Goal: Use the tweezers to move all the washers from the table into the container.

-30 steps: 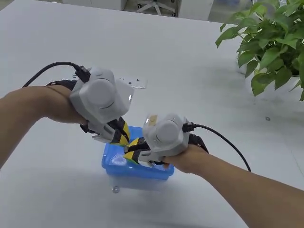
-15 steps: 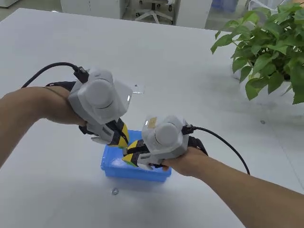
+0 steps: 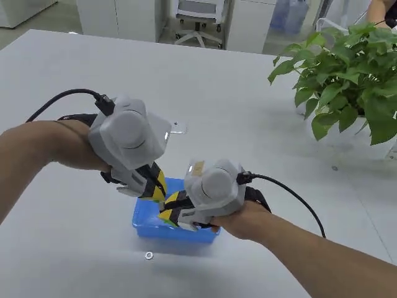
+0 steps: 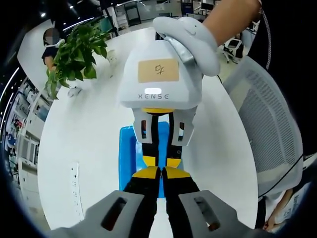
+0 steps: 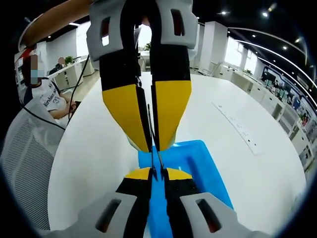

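Honestly, there was loads of room around this one: bare white table [image 3: 248, 112] open on every side of both grippers, its far edge way beyond them. The left gripper [image 3: 153, 186] and right gripper [image 3: 169, 211] met nose to nose right over the blue container [image 3: 144, 222].

The tweezers [image 5: 150, 134] ran in a straight line between them, long axis along both sets of jaws. The thin end pointed into the right gripper. The left gripper's jaws were squeezed narrow onto the tweezers. The right gripper's jaws were pulled in close around the thin end too, but I couldn't tell if they actually pinched it.

One washer [image 3: 149, 255] lay flat on the table just outside the container's wall, on the person's side of the right gripper.

A potted plant [image 3: 347, 74] stood well off past the right gripper, and a power strip [image 5: 237, 126] lay beyond the container. Nothing crowded the grippers except each other.
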A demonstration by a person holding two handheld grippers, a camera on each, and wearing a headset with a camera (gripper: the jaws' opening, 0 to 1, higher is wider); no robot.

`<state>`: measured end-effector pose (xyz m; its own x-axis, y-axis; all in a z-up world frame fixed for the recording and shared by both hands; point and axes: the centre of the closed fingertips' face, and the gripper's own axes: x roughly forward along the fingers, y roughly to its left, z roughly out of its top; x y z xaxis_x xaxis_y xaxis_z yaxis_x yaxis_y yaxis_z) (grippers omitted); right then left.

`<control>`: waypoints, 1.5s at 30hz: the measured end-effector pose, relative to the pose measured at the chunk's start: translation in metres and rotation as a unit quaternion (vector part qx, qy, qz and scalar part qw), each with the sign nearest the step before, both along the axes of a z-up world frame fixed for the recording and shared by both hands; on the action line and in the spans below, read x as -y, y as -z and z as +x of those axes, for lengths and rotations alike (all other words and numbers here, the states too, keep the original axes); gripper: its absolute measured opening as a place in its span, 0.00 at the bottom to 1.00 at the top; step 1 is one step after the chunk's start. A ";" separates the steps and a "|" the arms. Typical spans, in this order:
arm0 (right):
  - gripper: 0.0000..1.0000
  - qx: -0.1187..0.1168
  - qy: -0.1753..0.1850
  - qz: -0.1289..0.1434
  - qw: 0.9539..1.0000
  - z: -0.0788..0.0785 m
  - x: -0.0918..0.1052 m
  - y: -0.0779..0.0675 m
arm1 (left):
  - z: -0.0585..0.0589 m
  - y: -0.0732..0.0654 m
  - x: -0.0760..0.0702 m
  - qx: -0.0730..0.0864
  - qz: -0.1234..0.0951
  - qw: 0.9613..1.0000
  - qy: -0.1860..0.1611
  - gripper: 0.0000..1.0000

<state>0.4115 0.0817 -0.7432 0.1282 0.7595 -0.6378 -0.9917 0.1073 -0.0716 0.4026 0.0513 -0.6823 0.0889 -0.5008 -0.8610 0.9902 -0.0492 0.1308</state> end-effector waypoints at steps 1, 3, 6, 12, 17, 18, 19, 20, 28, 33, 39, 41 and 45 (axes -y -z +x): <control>0.11 0.000 0.001 0.001 1.000 -0.002 0.000 -0.002 | -0.002 -0.001 0.000 0.000 0.000 1.000 -0.001 0.06; 0.11 0.001 0.001 0.002 1.000 -0.006 0.000 -0.004 | -0.005 -0.002 -0.001 0.001 0.001 1.000 0.000 0.06; 0.11 0.002 0.000 0.003 1.000 -0.012 -0.001 -0.005 | -0.011 -0.004 -0.001 0.001 0.003 1.000 0.001 0.06; 0.11 0.008 0.000 0.002 1.000 -0.019 -0.001 -0.009 | -0.021 -0.006 -0.001 0.003 0.001 1.000 -0.001 0.06; 0.11 0.009 -0.001 0.002 1.000 -0.022 -0.001 -0.012 | -0.023 -0.010 -0.001 0.010 0.001 1.000 -0.002 0.06; 0.11 0.010 -0.002 0.002 1.000 -0.023 -0.002 -0.013 | -0.023 -0.010 -0.001 0.010 0.001 1.000 -0.002 0.06; 0.11 0.011 -0.003 0.001 1.000 -0.024 -0.002 -0.013 | -0.024 -0.011 -0.001 0.011 0.001 1.000 -0.002 0.06; 0.11 0.012 -0.004 0.002 1.000 -0.025 -0.002 -0.014 | -0.025 -0.013 -0.001 0.011 0.001 1.000 -0.002 0.06; 0.11 0.014 -0.006 0.001 1.000 -0.036 -0.002 -0.015 | -0.036 -0.014 -0.001 0.010 0.001 1.000 -0.001 0.06; 0.11 0.012 -0.009 0.001 1.000 -0.044 -0.004 -0.015 | -0.043 -0.013 -0.002 0.007 0.001 1.000 -0.002 0.06; 0.11 0.010 -0.011 0.001 1.000 -0.051 -0.006 -0.010 | -0.050 -0.010 -0.005 0.004 0.002 1.000 -0.004 0.06; 0.11 0.008 -0.012 0.000 1.000 -0.053 -0.007 -0.007 | -0.051 -0.006 -0.006 0.005 0.003 1.000 -0.001 0.06; 0.11 0.009 -0.015 -0.002 1.000 -0.056 -0.008 -0.003 | -0.054 -0.002 -0.007 0.001 0.004 1.000 0.000 0.06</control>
